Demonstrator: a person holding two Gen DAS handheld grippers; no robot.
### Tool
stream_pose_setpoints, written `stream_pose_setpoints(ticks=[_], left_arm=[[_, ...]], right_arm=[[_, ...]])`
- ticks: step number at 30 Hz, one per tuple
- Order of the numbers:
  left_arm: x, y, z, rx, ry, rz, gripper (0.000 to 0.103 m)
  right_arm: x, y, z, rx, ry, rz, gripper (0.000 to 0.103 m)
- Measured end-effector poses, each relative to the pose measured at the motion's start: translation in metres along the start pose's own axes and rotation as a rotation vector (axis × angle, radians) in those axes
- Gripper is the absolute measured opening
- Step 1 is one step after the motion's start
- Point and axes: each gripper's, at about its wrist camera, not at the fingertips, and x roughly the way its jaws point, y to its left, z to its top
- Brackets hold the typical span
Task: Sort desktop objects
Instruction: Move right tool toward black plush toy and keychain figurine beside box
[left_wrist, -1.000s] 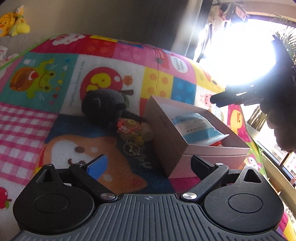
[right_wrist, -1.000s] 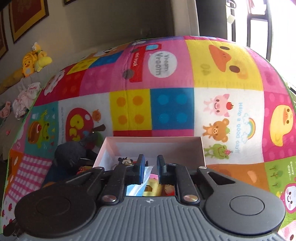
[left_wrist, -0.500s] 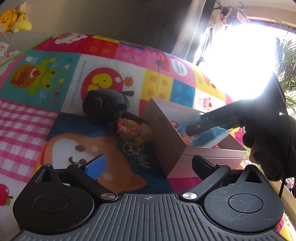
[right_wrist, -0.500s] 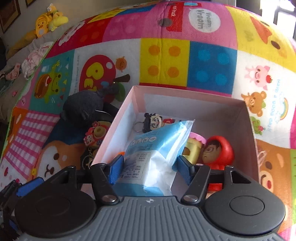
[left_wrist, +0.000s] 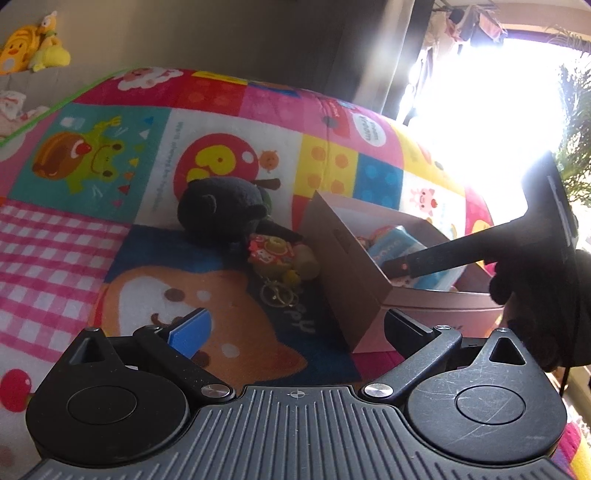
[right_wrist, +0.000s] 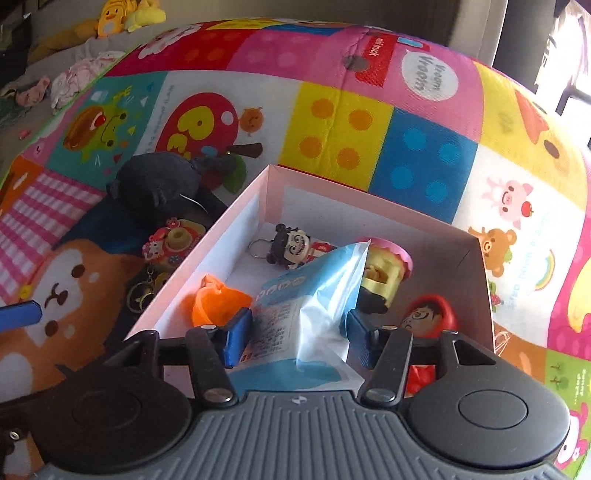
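In the lower centre of the right wrist view, the packet (right_wrist: 306, 317) is being released into the box (right_wrist: 369, 206); the right gripper (right_wrist: 297, 338), its jaws just closing slightly, straddles it without pressing. The left gripper (left_wrist: 295, 328) is held wide, empty. The key ring (left_wrist: 277, 291) left of the box is likely next.

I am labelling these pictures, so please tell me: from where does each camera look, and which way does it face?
Left wrist: sits on the left hand-held gripper, open, low over the play mat, facing the pink box side-on; a dark gloved hand shows.
Right wrist: sits on the right hand-held gripper, looking steeply down into the box at the blue packet between its fingers.
Shared: box, packet, black plush, keychains.
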Motion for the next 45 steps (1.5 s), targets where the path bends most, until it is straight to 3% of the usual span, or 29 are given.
stream_pose_setpoints(ticks=[5,10,14,15,18,19,25,29,34,36,39,40,41,42,45], left_arm=[[0.000,0.007,0.004,0.029,0.005,0.117,0.103],[-0.010,0.024,0.006,0.025,-0.004,0.177,0.103],[-0.020,0.032,0.003,0.032,-0.010,0.199,0.103],[-0.023,0.034,0.003,0.034,-0.012,0.203,0.103],[-0.030,0.040,0.001,0.027,-0.022,0.202,0.103],[-0.033,0.042,0.000,0.020,-0.026,0.198,0.103],[-0.038,0.049,-0.009,-0.014,-0.030,0.163,0.103],[-0.038,0.043,-0.012,0.024,-0.042,0.138,0.103],[-0.037,0.042,-0.012,0.019,-0.041,0.131,0.103],[-0.038,0.043,-0.012,0.018,-0.039,0.130,0.103],[-0.038,0.042,-0.012,0.018,-0.037,0.123,0.103],[-0.037,0.042,-0.012,0.016,-0.033,0.119,0.103],[-0.037,0.043,-0.012,0.014,-0.029,0.116,0.103],[-0.036,0.043,-0.012,0.011,-0.026,0.113,0.103],[-0.036,0.045,-0.012,-0.005,-0.023,0.111,0.103]], right_arm=[[-0.016,-0.024,0.005,0.099,-0.004,-0.021,0.066],[-0.050,-0.002,0.025,0.112,-0.102,0.086,0.069],[-0.051,0.033,0.039,0.084,-0.106,0.177,0.070],[-0.047,0.046,0.040,0.064,-0.104,0.177,0.069],[-0.028,0.071,0.051,0.059,-0.036,0.187,0.033],[-0.020,0.076,0.056,0.077,-0.005,0.193,0.028],[0.043,0.101,0.074,0.109,0.148,0.108,0.028],[0.073,0.115,0.078,0.051,0.159,-0.010,0.028],[0.084,0.121,0.079,0.043,0.173,-0.013,0.028],[0.076,0.121,0.073,0.044,0.210,0.057,0.028],[0.052,0.124,0.061,0.010,0.304,0.263,0.029],[0.041,0.122,0.060,0.007,0.296,0.316,0.029],[0.030,0.119,0.062,-0.003,0.259,0.316,0.029],[0.021,0.117,0.067,-0.029,0.203,0.259,0.029],[0.023,0.120,0.078,-0.149,0.098,0.001,0.033]])
